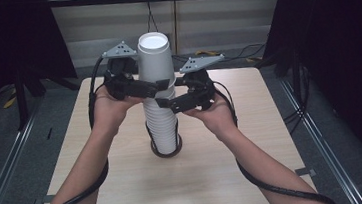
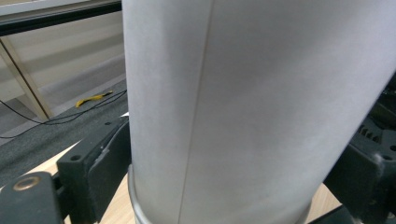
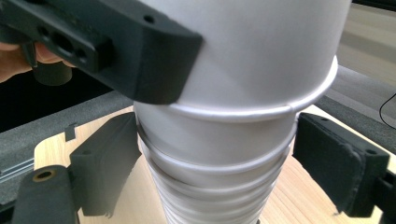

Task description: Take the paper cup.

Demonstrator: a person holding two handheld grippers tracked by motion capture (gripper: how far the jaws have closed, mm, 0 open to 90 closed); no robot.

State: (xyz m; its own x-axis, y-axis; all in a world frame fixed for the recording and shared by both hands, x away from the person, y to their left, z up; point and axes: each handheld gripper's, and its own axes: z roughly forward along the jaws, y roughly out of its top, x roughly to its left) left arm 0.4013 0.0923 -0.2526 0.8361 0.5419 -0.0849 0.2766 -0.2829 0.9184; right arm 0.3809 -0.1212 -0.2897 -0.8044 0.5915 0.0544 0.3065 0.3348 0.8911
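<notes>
A tall stack of upturned white paper cups (image 1: 162, 124) stands in a black ring (image 1: 155, 151) at the middle of the wooden table (image 1: 127, 187). The top cup (image 1: 155, 59) sits a little raised on the stack. My left gripper (image 1: 160, 86) comes in from the left, its pads pressed on the sides of that top cup (image 2: 243, 102). My right gripper (image 1: 166, 101) reaches in from the right just below, and its pads (image 3: 107, 163) hug the stack (image 3: 215, 140) under the top cup's rim. One of the left gripper's fingers (image 3: 140, 60) lies against the top cup (image 3: 261, 56).
Both forearms enter from the bottom with black cables trailing. Beyond the table's far edge is a grey floor with loose cables and a yellow scrap (image 2: 93, 99). Dark frame posts stand at both sides, with metal rails along the floor.
</notes>
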